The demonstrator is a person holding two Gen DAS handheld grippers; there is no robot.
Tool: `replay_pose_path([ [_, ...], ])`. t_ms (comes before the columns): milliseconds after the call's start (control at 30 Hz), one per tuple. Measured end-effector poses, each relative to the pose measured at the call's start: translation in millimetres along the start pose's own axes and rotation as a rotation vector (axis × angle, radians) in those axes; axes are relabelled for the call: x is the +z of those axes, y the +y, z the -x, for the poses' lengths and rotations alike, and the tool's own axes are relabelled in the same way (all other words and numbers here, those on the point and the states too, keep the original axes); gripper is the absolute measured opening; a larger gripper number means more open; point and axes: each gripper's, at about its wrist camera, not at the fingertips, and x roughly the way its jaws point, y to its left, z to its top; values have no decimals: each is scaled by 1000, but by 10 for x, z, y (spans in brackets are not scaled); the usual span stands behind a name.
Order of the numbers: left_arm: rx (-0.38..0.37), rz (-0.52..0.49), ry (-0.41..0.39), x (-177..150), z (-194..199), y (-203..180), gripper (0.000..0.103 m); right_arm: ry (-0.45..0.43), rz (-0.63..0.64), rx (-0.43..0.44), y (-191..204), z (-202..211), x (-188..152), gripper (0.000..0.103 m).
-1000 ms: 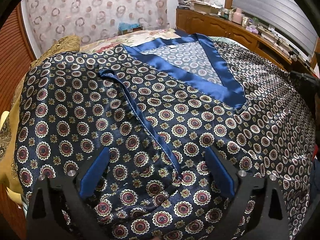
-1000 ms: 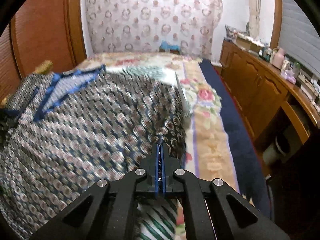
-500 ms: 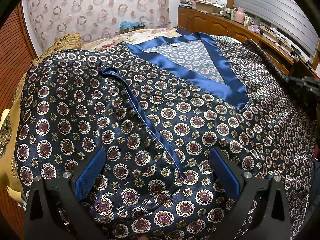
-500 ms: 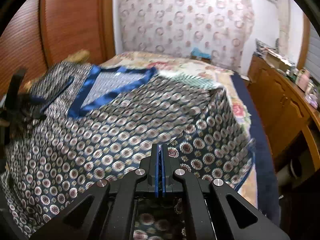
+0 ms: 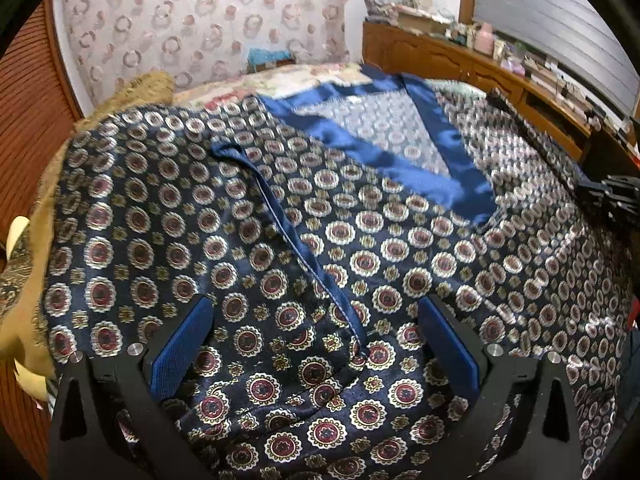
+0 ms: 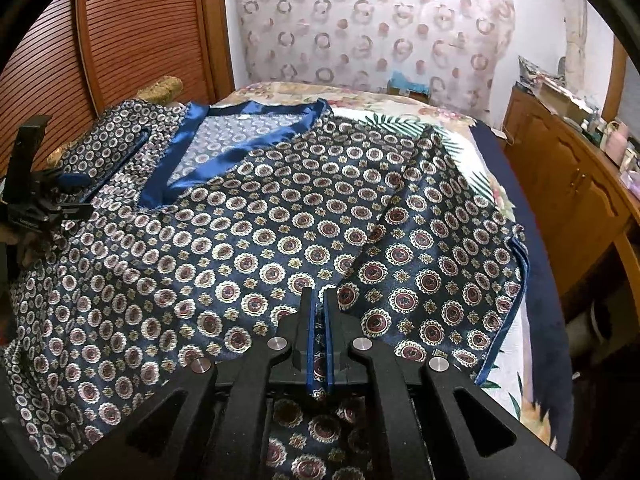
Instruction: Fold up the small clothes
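From your left wrist, the left claw (image 5: 316, 344) stands wide, its two blue pads (image 5: 182, 346) spread far apart with nothing pressed between them. Under and between them lies the garment (image 5: 280, 240), a dark navy satin top printed with round medallions, spread over the bed (image 5: 304, 76). A thin blue piping seam (image 5: 288, 240) runs from about 11 o'clock down to the middle of the claw's gap. The plain blue V-neck band (image 5: 400, 160) sits at 1 o'clock, its point toward you. At 3 o'clock, on the frame's edge, the black body of your right claw (image 5: 612, 196) shows above the cloth. A wooden dresser (image 5: 460, 64) runs along the far right.

From your right wrist, the right claw (image 6: 319, 344) is narrowed to a slit, and a fold of the garment (image 6: 280, 240) is pinched between its blue pads, the cloth passing through and under the fingers. The top lies flat ahead of you, its V-neck band (image 6: 192, 152) at 11 o'clock. A sleeve (image 6: 448, 264) spreads toward 3 o'clock, its blue-trimmed cuff near the bed's (image 6: 540, 280) side. Your left claw (image 6: 40, 200) is at 9 o'clock, over the garment's far edge.
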Motion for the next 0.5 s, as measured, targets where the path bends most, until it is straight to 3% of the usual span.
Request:
replay_pose_path([
  [300, -47, 8, -113, 39, 306, -164, 103, -78, -9, -24, 36, 405, -11, 6],
  [400, -51, 19, -147, 40, 398, -225, 103, -96, -14, -41, 26, 508, -24, 20],
  [500, -58, 23, -170, 28, 476, -283, 103, -117, -23, -78, -10, 595, -59, 23],
])
